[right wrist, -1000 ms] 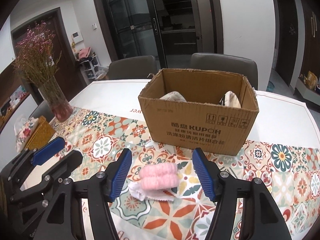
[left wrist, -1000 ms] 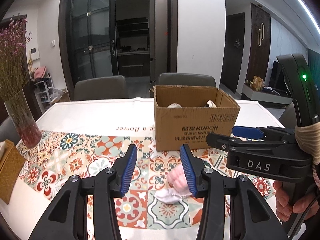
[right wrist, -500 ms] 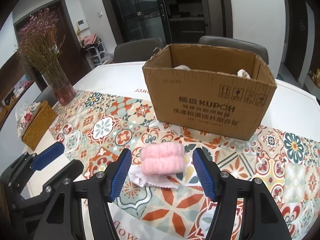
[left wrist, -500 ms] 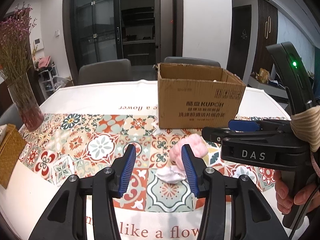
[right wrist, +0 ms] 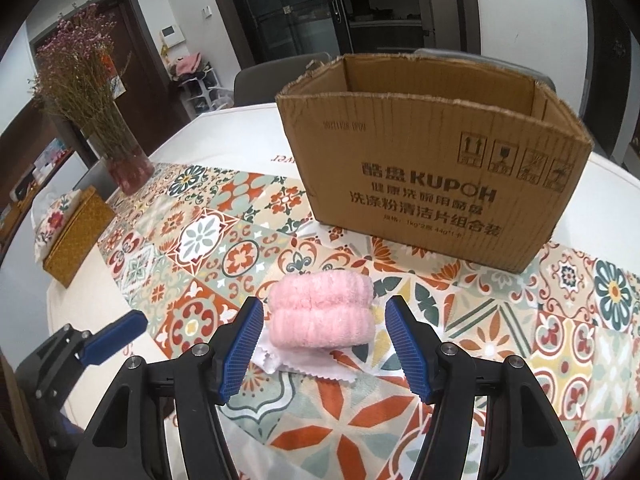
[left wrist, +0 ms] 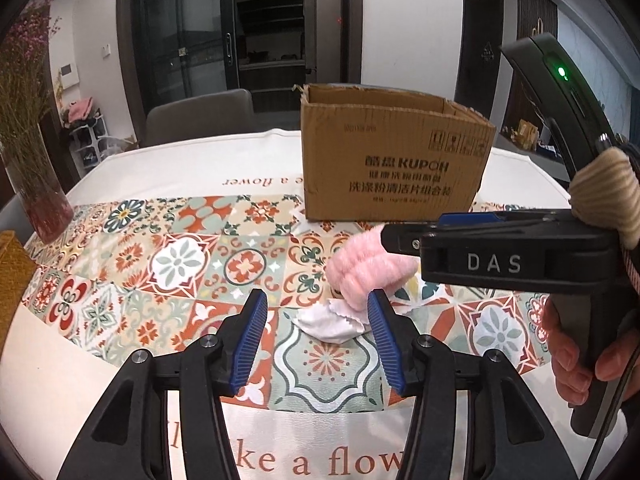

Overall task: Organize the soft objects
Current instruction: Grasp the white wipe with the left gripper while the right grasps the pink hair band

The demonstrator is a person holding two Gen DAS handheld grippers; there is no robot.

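A pink fluffy roll (right wrist: 322,316) lies on a small white cloth (right wrist: 298,364) on the patterned tablecloth; both show in the left wrist view, the roll (left wrist: 366,274) and the cloth (left wrist: 328,322). My right gripper (right wrist: 324,344) is open, its blue pads on either side of the roll, apart from it. My left gripper (left wrist: 318,338) is open and empty, low over the table just left of the cloth. An open cardboard box (right wrist: 434,162) stands behind the roll; it also shows in the left wrist view (left wrist: 394,158).
A glass vase of dried purple flowers (right wrist: 120,152) stands at the table's far left. A woven tissue box (right wrist: 72,234) sits near the left edge. Grey chairs (left wrist: 200,116) stand behind the table. The right gripper's body (left wrist: 512,260) crosses the left wrist view.
Both grippers have come lower and closer to the pink roll. The right gripper's pads now flank the roll. The box interior is no longer visible.
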